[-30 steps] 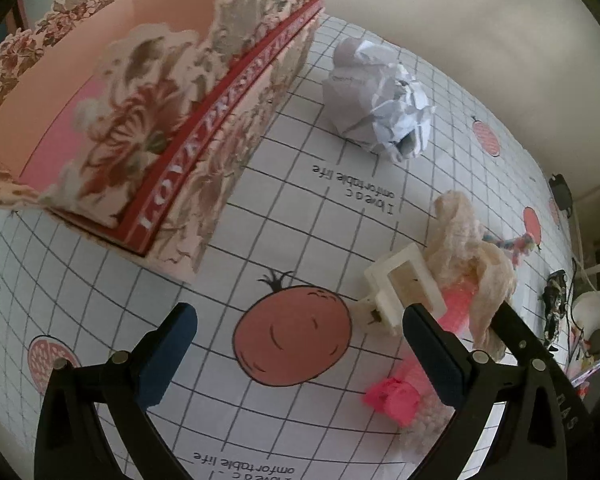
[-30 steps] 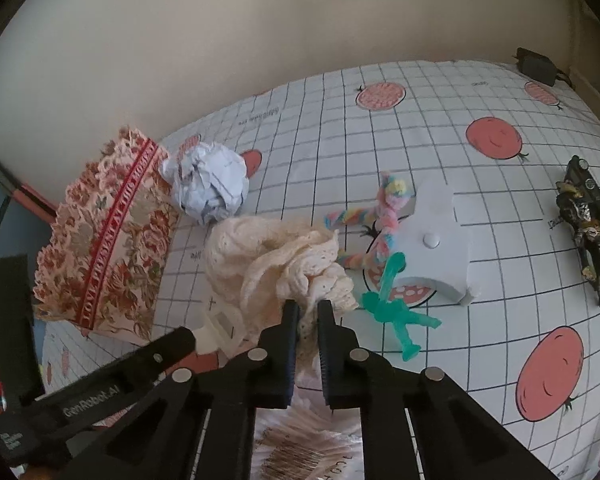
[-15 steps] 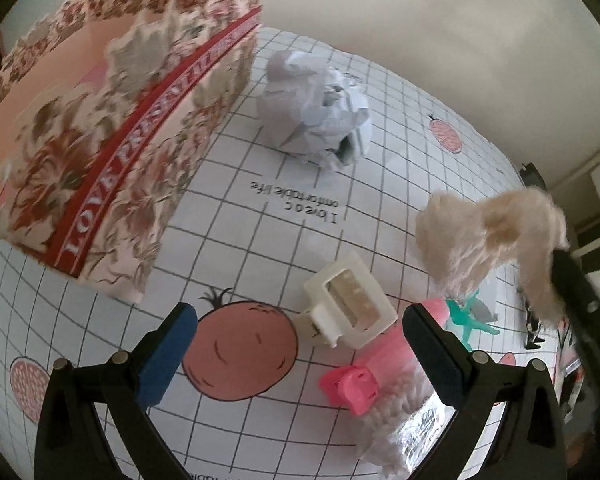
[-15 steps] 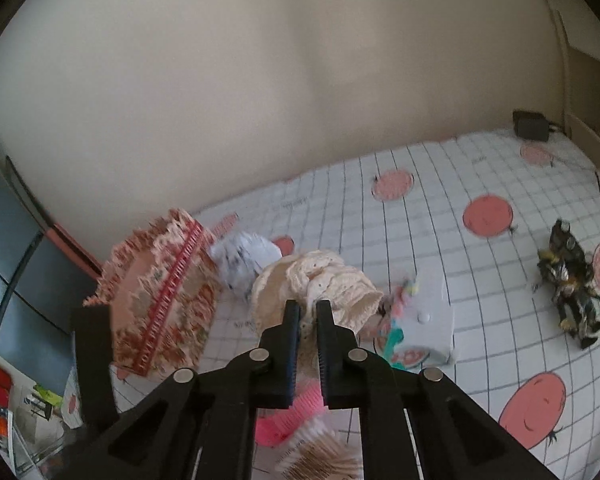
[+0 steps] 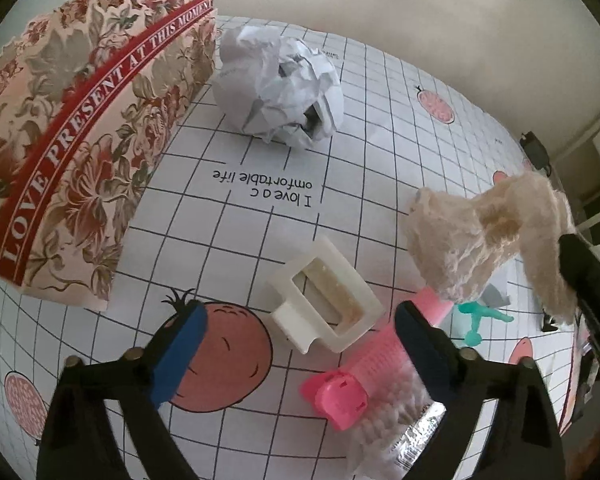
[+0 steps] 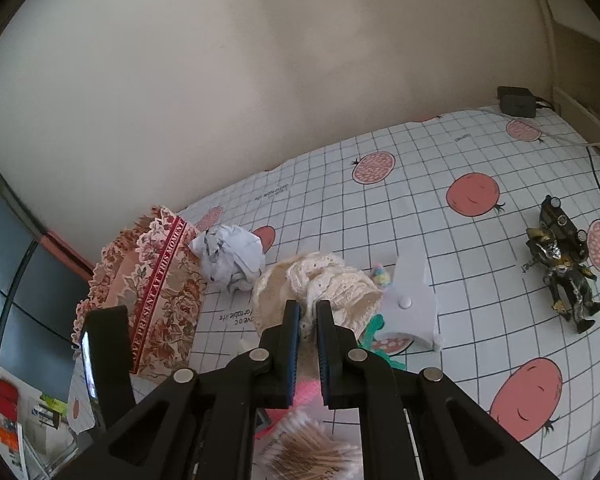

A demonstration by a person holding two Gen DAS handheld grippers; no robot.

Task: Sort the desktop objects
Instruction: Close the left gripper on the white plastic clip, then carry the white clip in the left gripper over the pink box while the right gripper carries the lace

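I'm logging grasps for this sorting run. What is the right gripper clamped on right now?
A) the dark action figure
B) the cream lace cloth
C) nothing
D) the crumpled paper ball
B: the right gripper pinches the cream lace cloth, which hangs lifted off the table in the left wrist view.

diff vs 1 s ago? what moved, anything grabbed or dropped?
The right gripper, shut on the lace cloth throughout, has lifted it off the table; it now hangs clear above the pink brush. The left gripper stayed open and empty but shifted, so the floral box shows its side. The paper ball and white clip did not move.
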